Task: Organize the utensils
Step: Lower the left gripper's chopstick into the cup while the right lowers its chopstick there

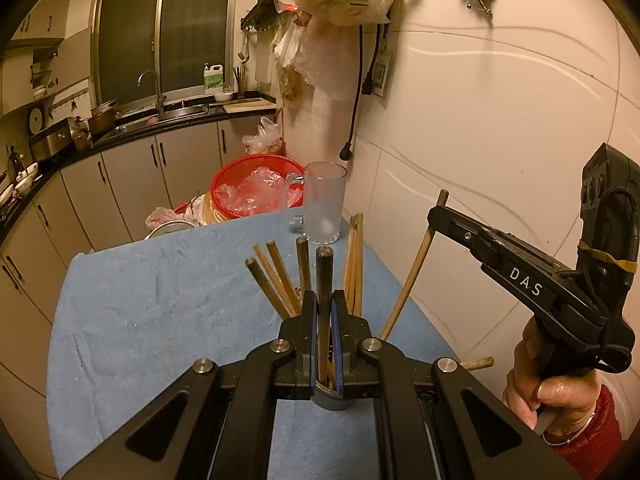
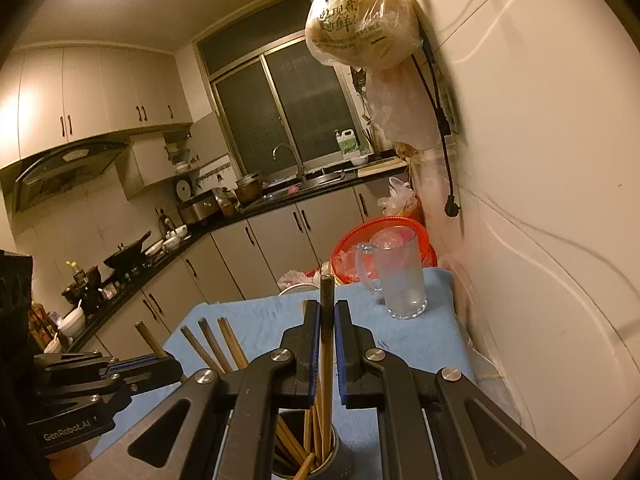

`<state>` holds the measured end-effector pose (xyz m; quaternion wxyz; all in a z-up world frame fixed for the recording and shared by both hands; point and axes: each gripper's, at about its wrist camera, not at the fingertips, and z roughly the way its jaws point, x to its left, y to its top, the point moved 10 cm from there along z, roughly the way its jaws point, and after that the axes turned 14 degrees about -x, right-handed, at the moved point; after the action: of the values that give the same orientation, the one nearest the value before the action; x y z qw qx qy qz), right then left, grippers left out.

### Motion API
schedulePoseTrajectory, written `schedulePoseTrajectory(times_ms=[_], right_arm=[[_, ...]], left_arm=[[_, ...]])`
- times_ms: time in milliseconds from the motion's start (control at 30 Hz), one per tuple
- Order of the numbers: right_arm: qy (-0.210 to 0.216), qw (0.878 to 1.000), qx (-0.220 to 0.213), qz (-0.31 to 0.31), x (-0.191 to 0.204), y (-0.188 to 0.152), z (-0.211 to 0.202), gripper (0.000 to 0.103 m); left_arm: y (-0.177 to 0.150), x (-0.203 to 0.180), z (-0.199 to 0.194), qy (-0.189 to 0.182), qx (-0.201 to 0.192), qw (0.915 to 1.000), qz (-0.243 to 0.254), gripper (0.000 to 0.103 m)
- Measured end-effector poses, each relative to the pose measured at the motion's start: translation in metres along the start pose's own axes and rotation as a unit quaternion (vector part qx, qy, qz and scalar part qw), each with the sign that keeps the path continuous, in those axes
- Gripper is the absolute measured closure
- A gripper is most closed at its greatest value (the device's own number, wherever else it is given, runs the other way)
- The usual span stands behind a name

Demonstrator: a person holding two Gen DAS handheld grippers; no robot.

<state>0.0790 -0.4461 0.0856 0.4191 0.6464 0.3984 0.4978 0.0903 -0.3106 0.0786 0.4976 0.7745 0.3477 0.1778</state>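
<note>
Through the left wrist view we see the left gripper (image 1: 324,312) closed on a dark-tipped chopstick (image 1: 323,280) that stands upright, its lower end inside the grey holder (image 1: 332,400) at six o'clock on the blue cloth (image 1: 160,300). More chopsticks (image 1: 280,280) fan out of the holder toward eleven and one o'clock. At three o'clock the right gripper (image 1: 438,210), held by a hand (image 1: 556,392), pinches another chopstick (image 1: 416,268) slanting down to the holder. A glass mug (image 1: 324,204) stands at twelve o'clock, apart from the holder.

Through the right wrist view the right gripper (image 2: 327,332) is shut on its chopstick (image 2: 326,300), which runs down into the holder (image 2: 336,456) at six o'clock. The left gripper (image 2: 160,362) at nine o'clock clamps its chopstick (image 2: 148,338). The mug (image 2: 400,276) sits at one o'clock.
</note>
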Motion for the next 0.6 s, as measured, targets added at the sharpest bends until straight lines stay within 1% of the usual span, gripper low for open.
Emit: schedulePoseTrajectory(times_ms=[200, 500, 600], right_arm=[[0.004, 1.000, 0.017, -0.014, 0.002, -0.012, 0.004, 0.096], [0.007, 0.999, 0.031, -0.024, 0.007, -0.023, 0.007, 0.095], [0.008, 0.999, 0.034, -0.028, 0.009, -0.027, 0.008, 0.095]], left_arm=[[-0.010, 0.002, 0.004, 0.000, 0.006, 1.0000, -0.001, 0.096], [-0.021, -0.001, 0.011, 0.003, 0.014, 0.9999, 0.003, 0.095], [-0.021, -0.001, 0.011, 0.007, 0.010, 0.9999, 0.006, 0.095]])
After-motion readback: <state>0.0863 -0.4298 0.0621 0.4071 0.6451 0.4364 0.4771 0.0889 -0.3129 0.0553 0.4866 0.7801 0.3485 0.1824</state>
